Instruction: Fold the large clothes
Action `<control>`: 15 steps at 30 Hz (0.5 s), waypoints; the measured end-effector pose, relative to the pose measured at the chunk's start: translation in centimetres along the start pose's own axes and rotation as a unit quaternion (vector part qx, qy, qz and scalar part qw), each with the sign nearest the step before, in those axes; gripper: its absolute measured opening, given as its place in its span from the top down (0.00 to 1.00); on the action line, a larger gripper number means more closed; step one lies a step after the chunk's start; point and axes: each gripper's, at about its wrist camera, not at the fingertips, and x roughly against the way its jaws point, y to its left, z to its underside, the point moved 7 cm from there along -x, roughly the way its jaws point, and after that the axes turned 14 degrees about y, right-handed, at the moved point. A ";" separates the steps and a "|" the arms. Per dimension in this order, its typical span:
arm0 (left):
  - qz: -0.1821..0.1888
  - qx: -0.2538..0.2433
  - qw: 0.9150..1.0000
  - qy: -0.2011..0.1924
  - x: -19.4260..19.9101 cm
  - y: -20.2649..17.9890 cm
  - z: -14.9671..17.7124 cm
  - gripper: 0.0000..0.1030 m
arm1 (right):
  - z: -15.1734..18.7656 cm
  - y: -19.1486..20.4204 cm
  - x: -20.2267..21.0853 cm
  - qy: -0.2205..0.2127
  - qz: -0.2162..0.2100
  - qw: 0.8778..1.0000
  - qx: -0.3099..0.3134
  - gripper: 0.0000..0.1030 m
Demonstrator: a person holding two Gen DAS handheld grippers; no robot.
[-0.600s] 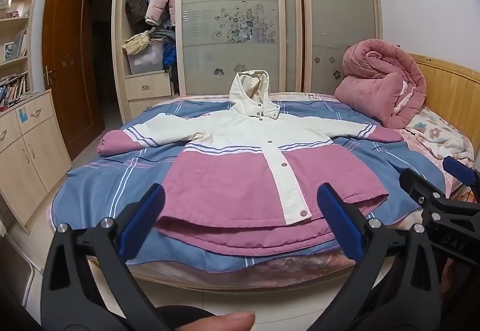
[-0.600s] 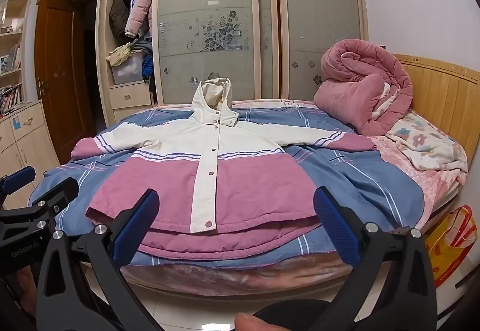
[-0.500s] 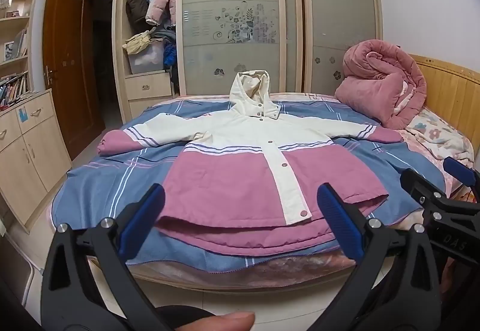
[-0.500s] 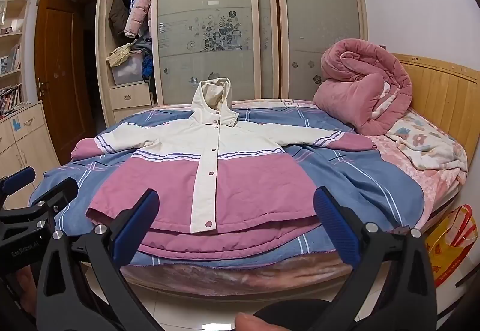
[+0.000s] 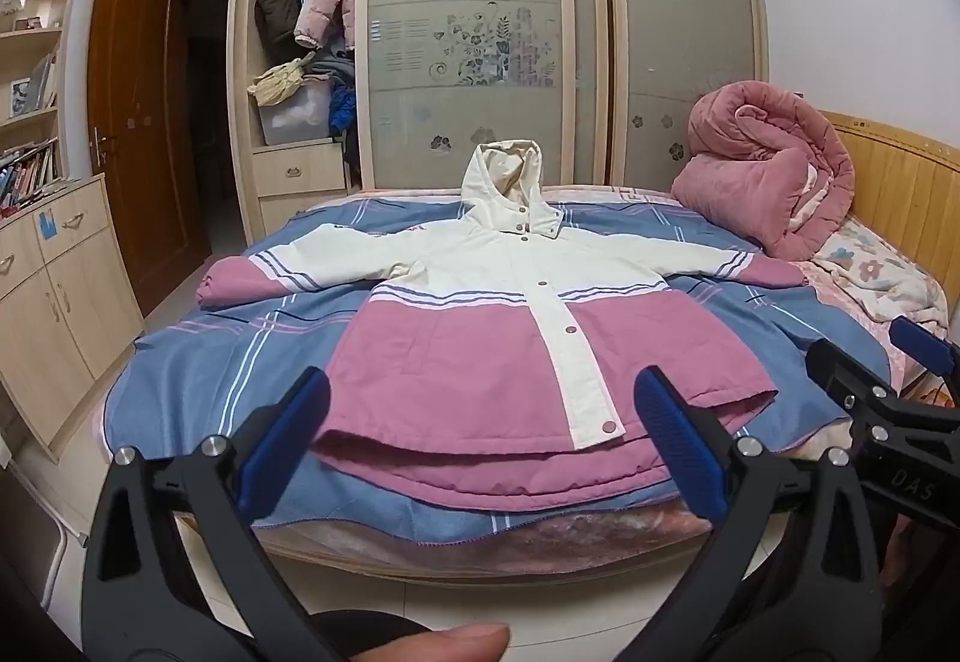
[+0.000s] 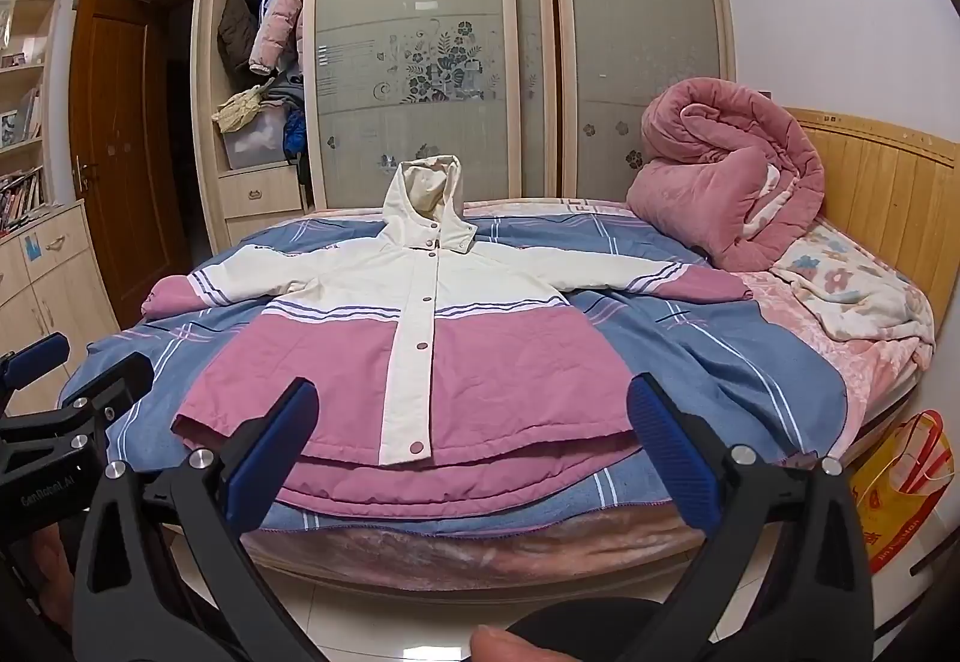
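Note:
A hooded jacket (image 5: 456,356) (image 6: 510,362), cream on top and pink below, lies flat and buttoned on a blue striped bedspread (image 5: 222,356) (image 6: 708,362), sleeves spread out, hood toward the wardrobe. My left gripper (image 5: 480,446) is open and empty, held in the air before the bed's near edge, short of the jacket's hem. My right gripper (image 6: 474,443) is open and empty, likewise short of the hem. Each gripper shows at the edge of the other's view, the right one in the left wrist view (image 5: 864,398) and the left one in the right wrist view (image 6: 72,398).
A rolled pink quilt (image 5: 774,182) (image 6: 732,176) sits at the bed's right by the wooden headboard (image 6: 888,182). A wardrobe with sliding glass doors (image 5: 474,44) stands behind the bed. Cabinets (image 5: 48,296) line the left. A yellow bag (image 6: 900,488) is on the floor at right.

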 end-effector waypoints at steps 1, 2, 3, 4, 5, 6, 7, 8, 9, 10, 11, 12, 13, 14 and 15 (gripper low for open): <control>-0.001 0.000 1.000 0.000 0.0 0.0 0.0 0.02 | 0.0 0.0 0.0 0.000 0.000 1.000 0.000 0.01; -0.001 0.000 1.000 0.001 0.0 0.1 0.0 0.02 | 0.0 0.0 0.0 0.000 0.000 1.000 0.000 0.01; 0.000 0.000 1.000 0.000 0.1 0.1 0.0 0.02 | 0.0 0.0 0.1 0.000 0.000 1.000 0.000 0.01; 0.000 0.001 1.000 0.000 0.1 0.1 0.0 0.02 | 0.0 0.0 0.1 -0.001 0.000 1.000 0.000 0.01; 0.000 0.001 1.000 0.000 0.1 0.1 0.0 0.02 | 0.0 0.0 0.1 0.000 0.001 1.000 0.000 0.01; 0.000 0.000 1.000 0.000 0.1 0.1 0.0 0.02 | 0.0 -0.1 0.1 0.000 0.001 1.000 0.000 0.01; 0.000 0.000 1.000 0.000 0.1 0.1 0.0 0.02 | 0.0 -0.1 0.1 0.000 0.001 1.000 0.000 0.01; 0.000 0.000 1.000 0.000 0.1 0.1 0.0 0.02 | 0.0 -0.1 0.1 0.000 0.001 1.000 0.000 0.01; 0.000 0.000 1.000 -0.001 0.1 0.2 0.0 0.02 | 0.0 -0.1 0.1 0.000 0.001 1.000 0.000 0.01; 0.000 0.001 1.000 0.000 0.0 0.1 0.0 0.02 | 0.0 0.0 0.1 0.000 0.001 1.000 0.000 0.01; 0.000 0.001 1.000 0.000 0.0 0.1 0.0 0.02 | 0.0 0.0 0.1 0.000 0.001 1.000 0.000 0.01; 0.001 0.001 1.000 0.000 0.0 0.1 0.0 0.02 | 0.0 0.0 0.1 0.000 0.001 1.000 0.000 0.01; 0.001 0.001 1.000 0.000 0.1 0.1 0.0 0.02 | -0.1 0.0 0.1 0.000 0.000 1.000 0.000 0.01; 0.000 0.001 1.000 0.000 0.0 0.1 0.0 0.02 | -0.1 0.0 0.2 0.000 0.001 1.000 0.000 0.01; 0.001 0.001 1.000 0.000 0.0 0.1 0.0 0.02 | -0.1 0.0 0.2 0.001 0.001 1.000 0.000 0.01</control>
